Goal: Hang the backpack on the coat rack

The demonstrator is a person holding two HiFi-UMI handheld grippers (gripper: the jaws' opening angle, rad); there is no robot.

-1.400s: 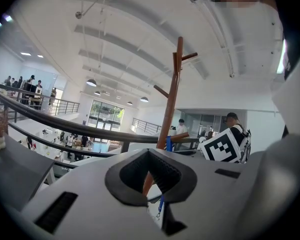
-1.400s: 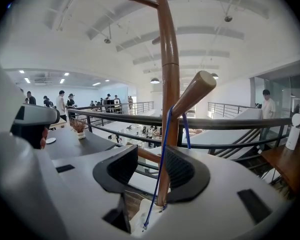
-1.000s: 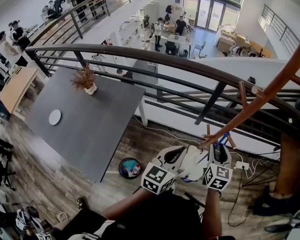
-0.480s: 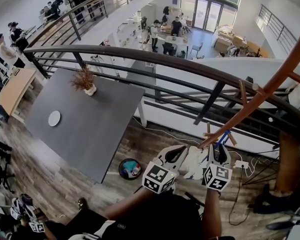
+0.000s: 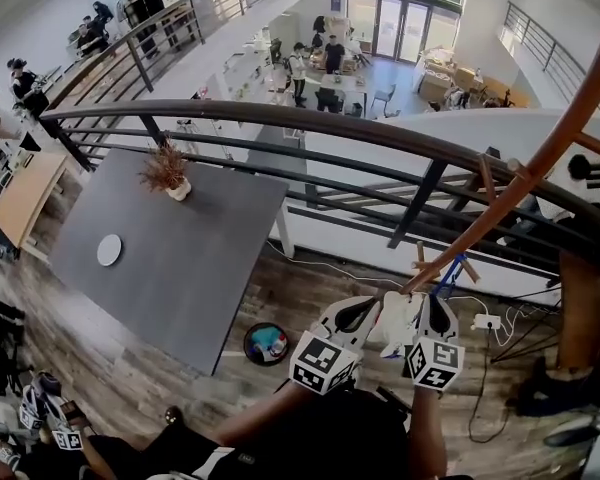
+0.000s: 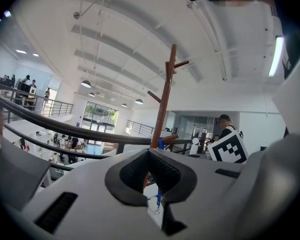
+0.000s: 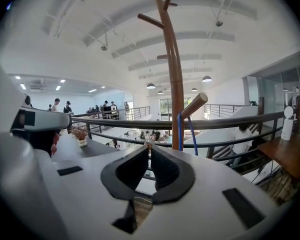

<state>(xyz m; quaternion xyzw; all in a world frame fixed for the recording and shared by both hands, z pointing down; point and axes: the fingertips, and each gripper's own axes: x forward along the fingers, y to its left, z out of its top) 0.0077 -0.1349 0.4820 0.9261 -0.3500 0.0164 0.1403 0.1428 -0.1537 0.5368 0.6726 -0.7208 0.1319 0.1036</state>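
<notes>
Your left tongs (image 6: 149, 153) are pressed together, gripping nothing. Just right of them, the white backpack (image 5: 395, 326) hangs by its blue strap (image 7: 180, 129) from a coat rack (image 7: 174, 69) peg. Your right tongs (image 7: 149, 147) have just been closing; their tips meet, empty.

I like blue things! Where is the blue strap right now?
In the right gripper view, the blue strap loops over a low peg of the wooden coat rack, near the middle of the picture, in front of the dark railing.
</notes>
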